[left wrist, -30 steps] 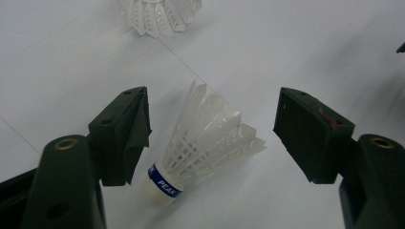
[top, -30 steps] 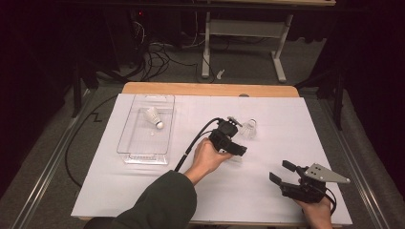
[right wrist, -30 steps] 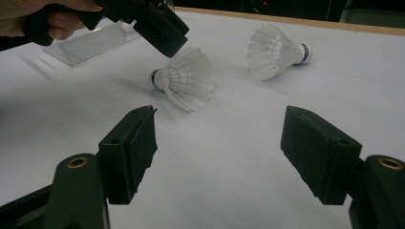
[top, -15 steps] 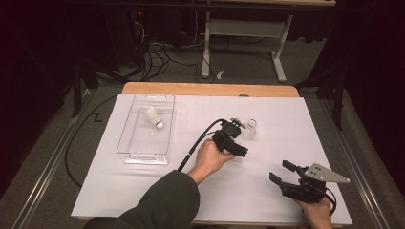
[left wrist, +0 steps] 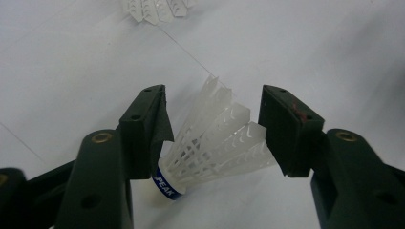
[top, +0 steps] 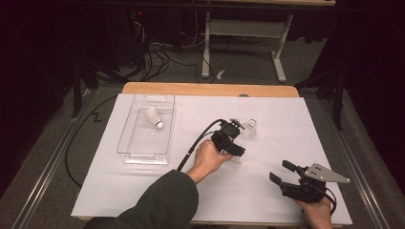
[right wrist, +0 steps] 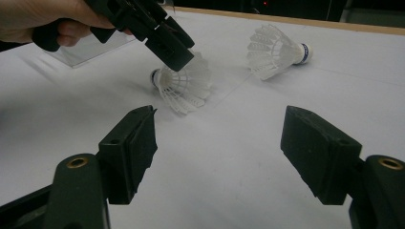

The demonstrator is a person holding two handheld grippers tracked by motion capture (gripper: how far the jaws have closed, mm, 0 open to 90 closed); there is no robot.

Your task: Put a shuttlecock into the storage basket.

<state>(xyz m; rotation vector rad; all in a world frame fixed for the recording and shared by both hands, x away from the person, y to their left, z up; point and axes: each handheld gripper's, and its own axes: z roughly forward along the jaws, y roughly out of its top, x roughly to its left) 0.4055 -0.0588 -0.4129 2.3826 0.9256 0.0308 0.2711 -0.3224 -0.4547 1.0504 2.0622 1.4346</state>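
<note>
Closing in: the left gripper point(left wrist: 214, 124) has its jaws on either side of a shuttlecock point(left wrist: 215, 143) that lies on its side on the white table sheet point(top: 267, 191); the jaws have just been closing, with the shuttlecock between them.
Left jaws: not yet clamped — in the left gripper view the right pad touches or nearly touches the feather tips, while the left pad stands beside the feathers just above the cork; I cannot tell whether either one truly presses.
Shuttlecock: white feather skirt, white cork base with a blue band, base pointing toward the lower left in the left gripper view.
Seen from the right gripper view: the same shuttlecock point(right wrist: 184, 83) lies under the tip of the left gripper point(right wrist: 167, 45), whose body is held by the person's left hand point(right wrist: 43, 19).
Second shuttlecock point(right wrist: 277, 50): lying on its side on the sheet near the first, farther back — apart from both grippers.
Right gripper point(right wrist: 219, 143): jaws spread wide with nothing between them, hovering near the front right of the table, well apart from the shuttlecocks.
Clear tray point(top: 143, 152): on the left part of the sheet, with a third shuttlecock point(top: 154, 117) lying inside near its far end.
High view: left gripper point(top: 231, 138) near the table's middle, right gripper point(top: 286, 176) toward the near right corner.
</note>
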